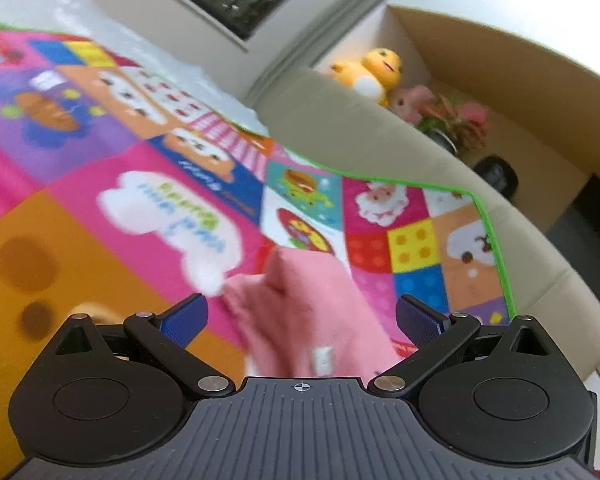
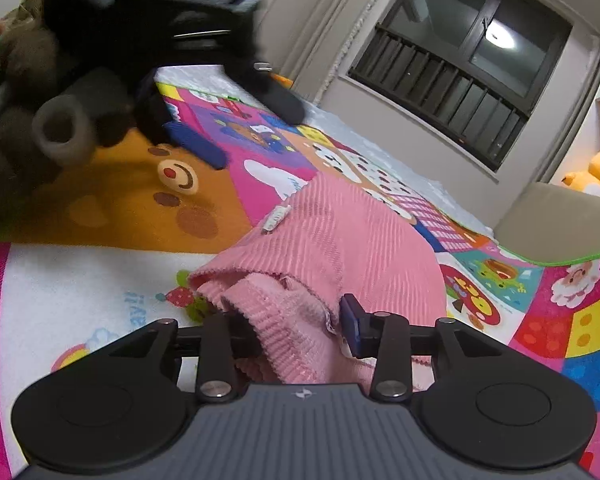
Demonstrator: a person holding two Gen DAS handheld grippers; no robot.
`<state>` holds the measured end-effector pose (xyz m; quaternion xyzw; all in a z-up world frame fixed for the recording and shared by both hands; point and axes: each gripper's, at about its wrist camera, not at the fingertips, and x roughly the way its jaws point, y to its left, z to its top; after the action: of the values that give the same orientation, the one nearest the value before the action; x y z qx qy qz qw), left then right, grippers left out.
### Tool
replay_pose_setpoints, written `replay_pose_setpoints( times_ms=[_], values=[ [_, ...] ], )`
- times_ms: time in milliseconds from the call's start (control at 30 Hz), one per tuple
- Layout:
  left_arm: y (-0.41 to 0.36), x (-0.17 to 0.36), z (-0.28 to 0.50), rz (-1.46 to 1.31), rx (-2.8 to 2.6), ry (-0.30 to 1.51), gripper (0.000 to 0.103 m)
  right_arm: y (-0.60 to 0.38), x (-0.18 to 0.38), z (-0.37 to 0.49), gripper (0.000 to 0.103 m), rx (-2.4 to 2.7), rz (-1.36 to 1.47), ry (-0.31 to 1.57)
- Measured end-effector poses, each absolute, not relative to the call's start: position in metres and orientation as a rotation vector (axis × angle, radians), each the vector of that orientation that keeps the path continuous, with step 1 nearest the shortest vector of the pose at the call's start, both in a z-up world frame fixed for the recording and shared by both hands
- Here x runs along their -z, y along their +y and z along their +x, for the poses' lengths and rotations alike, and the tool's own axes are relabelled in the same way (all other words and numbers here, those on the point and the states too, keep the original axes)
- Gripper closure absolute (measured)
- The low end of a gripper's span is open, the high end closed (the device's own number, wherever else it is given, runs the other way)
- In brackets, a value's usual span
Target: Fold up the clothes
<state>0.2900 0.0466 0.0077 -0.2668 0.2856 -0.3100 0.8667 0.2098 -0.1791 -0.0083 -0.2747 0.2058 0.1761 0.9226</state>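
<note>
A pink ribbed knit garment (image 2: 340,232) lies bunched on a colourful play mat (image 2: 100,200), with a white label (image 2: 276,218) at its far edge. My right gripper (image 2: 296,324) is shut on a thick fold of the garment's near edge; its left finger is hidden under the cloth. In the left wrist view the pink garment (image 1: 300,312) is blurred and sits low between the wide-apart blue pads (image 1: 184,320). My left gripper (image 1: 302,320) is open and holds nothing. From the right wrist view, the left gripper (image 2: 240,124) hovers blurred above the mat's far left.
A beige sofa (image 1: 380,140) borders the mat's green-trimmed edge. Behind it, an open cardboard box (image 1: 500,80) holds a yellow plush (image 1: 376,72), a pink plush and a plant. A dark barred window (image 2: 460,60) fills the wall. A white blanket (image 1: 40,12) lies beyond the mat.
</note>
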Motion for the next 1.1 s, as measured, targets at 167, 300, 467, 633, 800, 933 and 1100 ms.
replay_pose_setpoints(
  times_ms=[167,300,467,633,800,933,1100],
  values=[
    [-0.004,-0.002,0.308,-0.34,0.581,0.682,0.017,-0.204,-0.014,0.199,0.031,-0.382,-0.443,0.42],
    [-0.008,0.017,0.306,-0.321,0.554,0.733,0.016,-0.249,-0.041,0.195,0.0,-0.4,-0.253,0.422],
    [-0.002,0.026,0.288,-0.299,0.555,0.706,0.016,-0.3,-0.051,0.215,0.0,-0.315,-0.038,0.469],
    [-0.003,0.028,0.278,-0.247,0.567,0.672,0.012,-0.292,0.006,0.253,0.0,-0.155,-0.161,0.682],
    [0.001,0.03,0.28,-0.278,0.587,0.67,0.009,-0.299,0.007,0.253,0.0,-0.145,-0.07,0.748],
    [0.012,0.023,0.284,-0.387,0.629,0.672,0.009,-0.301,0.011,0.253,0.0,-0.168,-0.032,0.747],
    [0.008,0.002,0.288,-0.522,0.851,0.621,0.009,-0.303,0.016,0.25,0.0,-0.163,-0.016,0.711]
  ],
)
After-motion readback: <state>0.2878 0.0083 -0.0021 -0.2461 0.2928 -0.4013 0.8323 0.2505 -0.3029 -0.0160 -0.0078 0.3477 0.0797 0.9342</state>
